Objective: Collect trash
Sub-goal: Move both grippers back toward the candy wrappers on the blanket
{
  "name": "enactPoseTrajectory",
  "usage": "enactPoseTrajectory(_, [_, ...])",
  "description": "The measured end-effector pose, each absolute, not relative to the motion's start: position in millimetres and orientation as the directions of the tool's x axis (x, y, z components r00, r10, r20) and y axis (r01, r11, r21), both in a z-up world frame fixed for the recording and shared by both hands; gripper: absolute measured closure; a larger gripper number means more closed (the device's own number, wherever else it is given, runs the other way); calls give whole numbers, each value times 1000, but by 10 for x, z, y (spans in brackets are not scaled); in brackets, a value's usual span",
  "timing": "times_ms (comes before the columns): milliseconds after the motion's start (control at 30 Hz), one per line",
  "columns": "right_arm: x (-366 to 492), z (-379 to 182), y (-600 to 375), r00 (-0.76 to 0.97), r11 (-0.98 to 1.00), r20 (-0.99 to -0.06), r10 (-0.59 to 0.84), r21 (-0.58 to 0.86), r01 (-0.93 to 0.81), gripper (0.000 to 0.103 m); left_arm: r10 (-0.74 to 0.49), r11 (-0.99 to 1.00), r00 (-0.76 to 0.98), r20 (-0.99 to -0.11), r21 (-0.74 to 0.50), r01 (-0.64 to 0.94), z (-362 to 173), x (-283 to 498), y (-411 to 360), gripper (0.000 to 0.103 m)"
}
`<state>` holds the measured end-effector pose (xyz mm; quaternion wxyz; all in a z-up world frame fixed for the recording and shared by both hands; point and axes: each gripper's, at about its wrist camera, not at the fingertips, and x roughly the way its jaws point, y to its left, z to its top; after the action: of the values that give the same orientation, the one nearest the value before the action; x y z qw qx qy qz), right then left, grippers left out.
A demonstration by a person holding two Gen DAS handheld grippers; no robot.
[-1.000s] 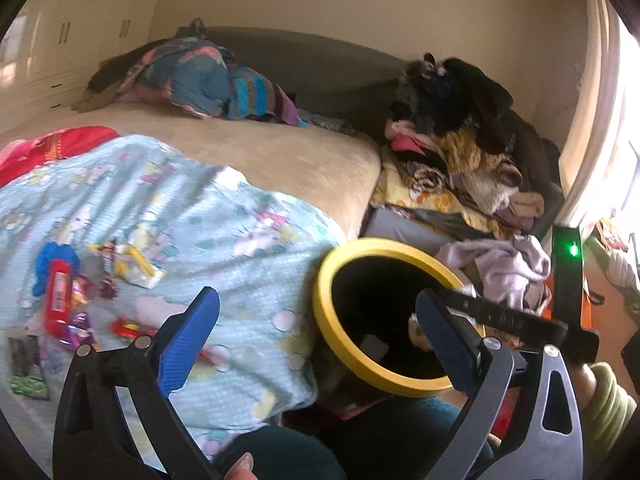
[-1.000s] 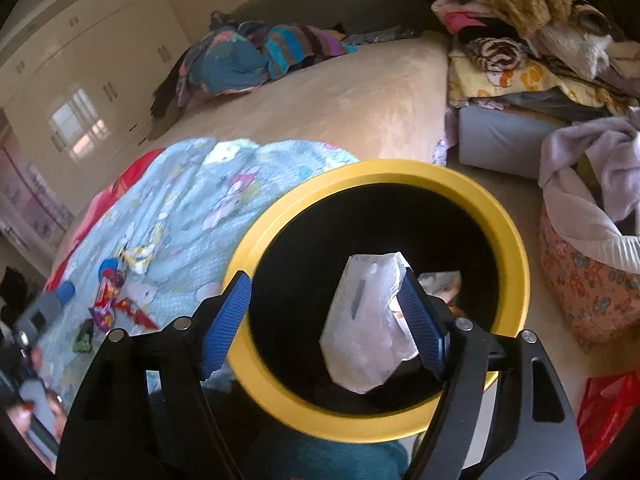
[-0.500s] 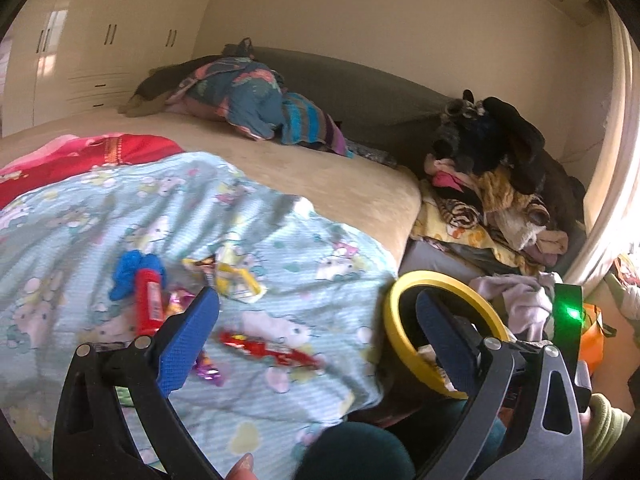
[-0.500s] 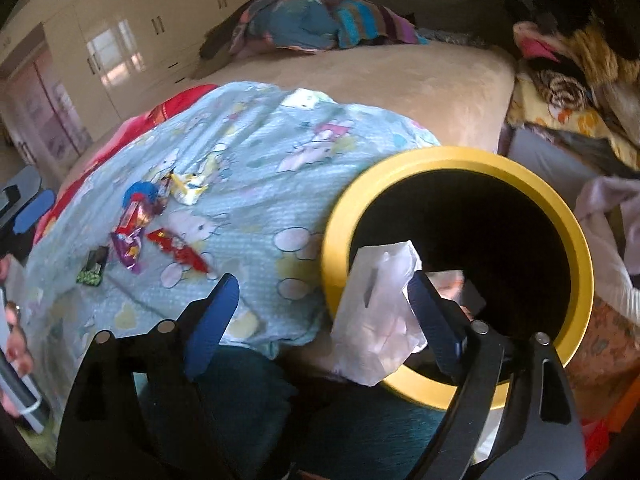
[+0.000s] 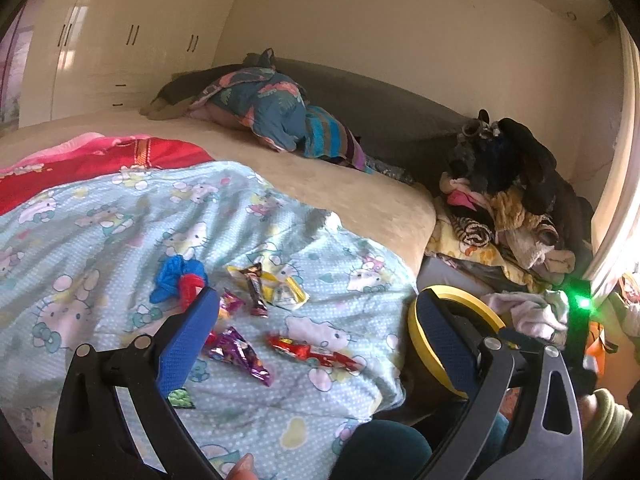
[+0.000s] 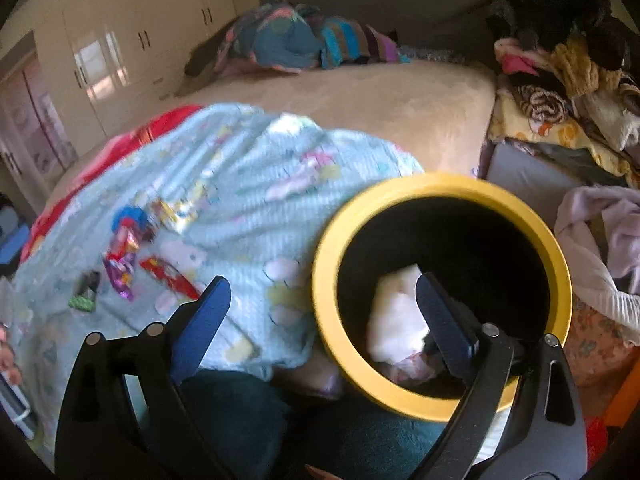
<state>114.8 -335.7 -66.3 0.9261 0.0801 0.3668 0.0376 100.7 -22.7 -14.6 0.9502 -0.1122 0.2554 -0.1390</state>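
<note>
Opening wide, right gripper [image 6: 322, 306] empty; crumpled white paper wad [image 6: 396, 320] lies inside yellow-rimmed black bin [image 6: 324, 304]. Left gripper [image 5: 312, 324] jaws apart, nothing btwn, over candy wrappers [image 5: 312, 352] on light-blue cartoon-print blanket [image 5: 120, 216].

Cream wardrobes [image 5: 100, 52], beige wall [image 5: 400, 20], bed [image 5: 340, 188], sunlit window [image 5: 628, 200]

The bin [image 6: 442, 186] mouth stands open from above, with white trash [image 6: 396, 320] low inside. On the bed, the wrappers [image 5: 256, 320] lie clustered on the blanket [image 5: 120, 220], open all round. Clothes [image 5: 504, 208] crowd the far right.
</note>
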Motion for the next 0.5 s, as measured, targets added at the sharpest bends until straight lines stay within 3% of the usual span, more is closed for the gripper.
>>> enactPoseTrajectory(500, [1201, -309, -2757, 769, 968, -589, 248, 183, -172, 15, -249, 941, 851, -462, -322, 101, -208, 1040, 242, 7])
